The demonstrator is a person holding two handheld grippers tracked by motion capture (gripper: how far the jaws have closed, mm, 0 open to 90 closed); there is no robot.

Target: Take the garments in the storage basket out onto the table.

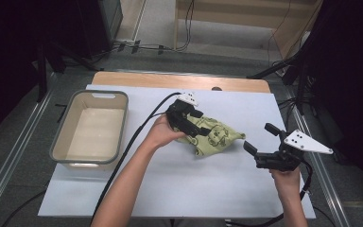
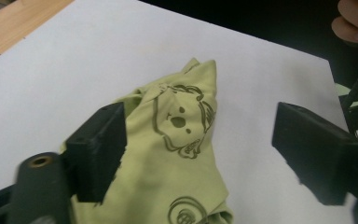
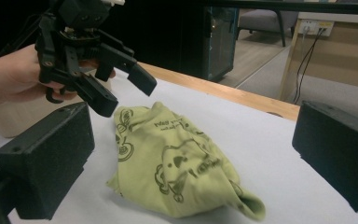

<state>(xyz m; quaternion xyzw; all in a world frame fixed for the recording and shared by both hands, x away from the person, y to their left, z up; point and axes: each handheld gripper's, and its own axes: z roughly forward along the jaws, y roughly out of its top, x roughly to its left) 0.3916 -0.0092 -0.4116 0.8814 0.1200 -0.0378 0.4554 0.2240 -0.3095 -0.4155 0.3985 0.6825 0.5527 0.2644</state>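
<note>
At the left of the high view sits a beige tub (image 1: pixel 90 130) with a grey-green rim, resting on the white sheet (image 1: pixel 170 189) that covers most of the wooden table (image 1: pixel 123 78). A cable (image 1: pixel 127 146) runs up from the bottom edge, past the tub's right side, to the left gripper (image 1: pixel 199 127) at the centre of the frame.

That left gripper hangs just over the left end of a crumpled green cloth (image 1: pixel 215 137) (pale green, printed with dark cartoon outlines), which lies bunched on the sheet a little right of centre. Its jaws stand wide apart — in the left gripper view one pad is at lower left and the other at far right, with the cloth (image 2: pixel 177 140) lying loose below and between them, pinched by neither. The right gripper view shows the same: the left gripper (image 3: pixel 126 88) poised above the cloth's (image 3: pixel 177 163) upper left edge, fingers spread.

Further right in the high view, the right gripper (image 1: pixel 261 138) is held near the sheet's right edge, apart from the cloth — its jaws are open too, nothing between them.
</note>
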